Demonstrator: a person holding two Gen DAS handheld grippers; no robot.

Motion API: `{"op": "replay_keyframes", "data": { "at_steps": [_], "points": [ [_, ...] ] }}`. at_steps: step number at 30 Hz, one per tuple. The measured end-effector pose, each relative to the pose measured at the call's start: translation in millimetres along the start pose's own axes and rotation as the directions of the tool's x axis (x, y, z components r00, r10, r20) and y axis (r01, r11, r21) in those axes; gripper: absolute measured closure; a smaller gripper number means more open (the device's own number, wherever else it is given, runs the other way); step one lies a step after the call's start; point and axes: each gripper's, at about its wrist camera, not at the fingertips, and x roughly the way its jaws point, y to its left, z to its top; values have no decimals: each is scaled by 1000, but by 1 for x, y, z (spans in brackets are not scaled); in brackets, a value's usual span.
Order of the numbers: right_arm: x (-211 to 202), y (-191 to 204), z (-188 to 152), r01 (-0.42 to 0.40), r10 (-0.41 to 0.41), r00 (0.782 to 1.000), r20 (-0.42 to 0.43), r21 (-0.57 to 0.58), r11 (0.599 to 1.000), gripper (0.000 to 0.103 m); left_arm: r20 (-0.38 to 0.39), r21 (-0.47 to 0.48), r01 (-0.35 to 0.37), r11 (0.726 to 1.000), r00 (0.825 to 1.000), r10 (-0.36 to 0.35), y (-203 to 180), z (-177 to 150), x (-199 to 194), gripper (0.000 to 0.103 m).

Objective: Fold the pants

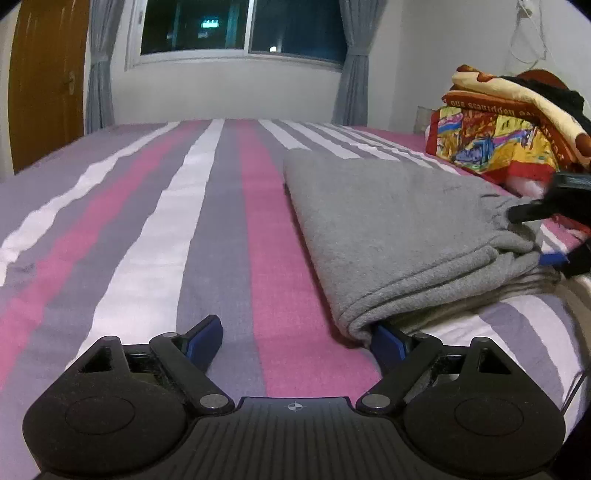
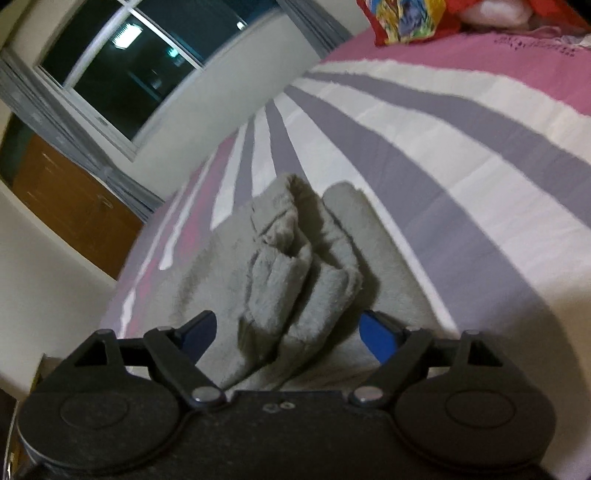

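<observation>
With the pants [image 1: 399, 236] already a thick folded stack on the bed [image 1: 155, 229], at 1 o'clock from the left gripper [image 1: 295, 339], both jaws gape wide, holding nothing. Right gripper [image 2: 288, 332] straddles bunched cuffs; judged next: flatten them.

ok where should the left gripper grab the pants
Take the pants at the near folded corner, coming in low along the bed from the left. The layers stack into one thick rolled edge there, and the open left gripper already has one finger under it.

Probably a home bedroom: striped bed [image 1: 147, 229], curtained window [image 1: 243, 29], wooden door [image 1: 44, 81].
</observation>
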Motion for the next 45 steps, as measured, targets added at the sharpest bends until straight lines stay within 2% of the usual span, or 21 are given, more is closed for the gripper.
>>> {"op": "replay_keyframes", "data": {
  "at_steps": [1,2,3,5,7,10,12,14,15,16,20,25,29,30,32,34,36,40,45],
  "points": [
    [5,5,2,14,-14,1000,-13,-14,1000,43,9,-3,-7,1000,1000,7,0,0,-2,16],
    [9,15,5,22,-24,999,-24,-47,999,61,35,-15,-16,1000,999,16,1,0,-6,16],
    [7,24,8,25,-25,1000,-5,-84,996,62,70,-29,-21,999,997,23,2,1,-11,16],
    [-13,50,14,-58,72,995,71,-184,981,63,147,-49,-33,998,988,39,4,1,-20,16],
    [-34,67,18,-128,162,978,129,-235,963,64,194,-60,-14,998,981,25,3,1,-24,16],
    [-59,69,20,-161,213,956,203,-244,956,64,143,-52,2,999,990,6,-1,-1,-14,16],
    [-57,49,15,-114,157,965,212,-203,972,64,101,-45,-10,999,995,14,-4,-2,-6,16],
    [-31,18,5,-1,12,995,99,-111,994,64,83,-85,1,996,997,6,1,-2,-1,16],
    [-21,7,0,26,-22,999,40,-87,996,64,91,-102,11,995,996,-2,2,-2,-2,16],
    [-17,-1,-8,38,-37,999,19,-81,996,64,91,-105,8,994,996,1,3,-2,-3,16],
    [-22,-5,-16,15,-13,999,31,-78,997,64,101,-102,4,995,995,6,3,-4,-2,16],
    [-19,0,-4,2,1,999,36,-90,996,64,140,-84,-18,996,990,29,-1,-3,-9,16],
    [-37,13,-5,-77,103,985,139,-181,980,64,110,-104,-15,994,994,27,2,-3,-4,16],
    [-32,10,-6,-59,83,989,126,-186,981,64,104,-102,-10,995,994,21,2,-3,-2,16],
    [-6,-8,-5,45,-43,999,20,-123,991,64,102,-88,-9,996,995,18,-1,-4,-1,16],
    [-5,-17,-7,22,-20,999,26,-82,996,65,99,-95,-13,995,995,23,0,-5,-2,16],
    [-10,-8,-12,30,-24,999,44,-129,991,65,102,-106,-13,994,994,24,2,-5,-2,16],
    [-26,0,-15,-3,20,996,88,-188,982,65,89,-109,-12,994,996,22,1,-5,1,16],
    [-16,-7,-12,29,-21,999,50,-150,988,64,87,-108,-16,994,996,25,0,-5,2,15]
  ]
}}
